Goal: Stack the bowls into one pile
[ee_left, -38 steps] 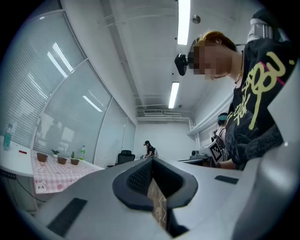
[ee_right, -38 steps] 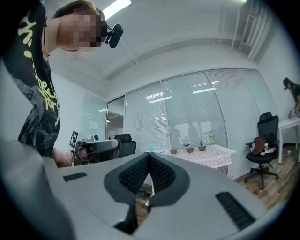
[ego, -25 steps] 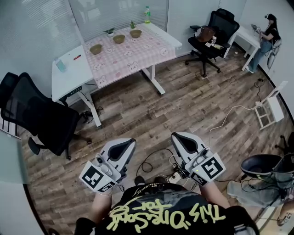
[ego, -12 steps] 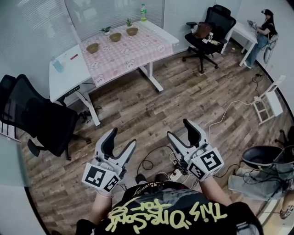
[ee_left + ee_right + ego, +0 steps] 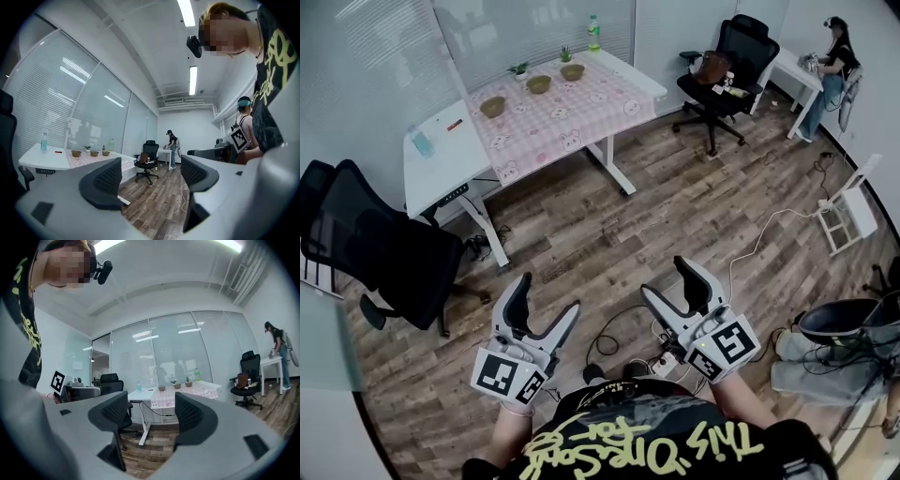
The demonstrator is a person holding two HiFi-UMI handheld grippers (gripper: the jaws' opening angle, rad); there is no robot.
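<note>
White surface (image 5: 436,159) stands across the room, with a pink checked cloth (image 5: 581,112) over its right part. Three brown round bowls sit on the cloth in a row along the far edge, each apart from the next: left bowl (image 5: 493,106), middle bowl (image 5: 539,84), and right bowl (image 5: 573,72) nearest the far right corner. None is nested, so stacking has not begun. The spread looks like a start layout, leaving room to take each bowl singly.

Left gripper (image 5: 546,298) is held low at the person's waist, pointing level and out over the wooden floor (image 5: 675,216), well apart from the surface. Its jaws have just been opening and now stand wide apart with nothing between them. Right gripper (image 5: 667,281) is beside it in the same pose, level and low. Its jaws have also just been opening and are wide apart and empty.

Both likely sit open as a ready pose. The person probably has to walk to the surface before any grasp.
</note>
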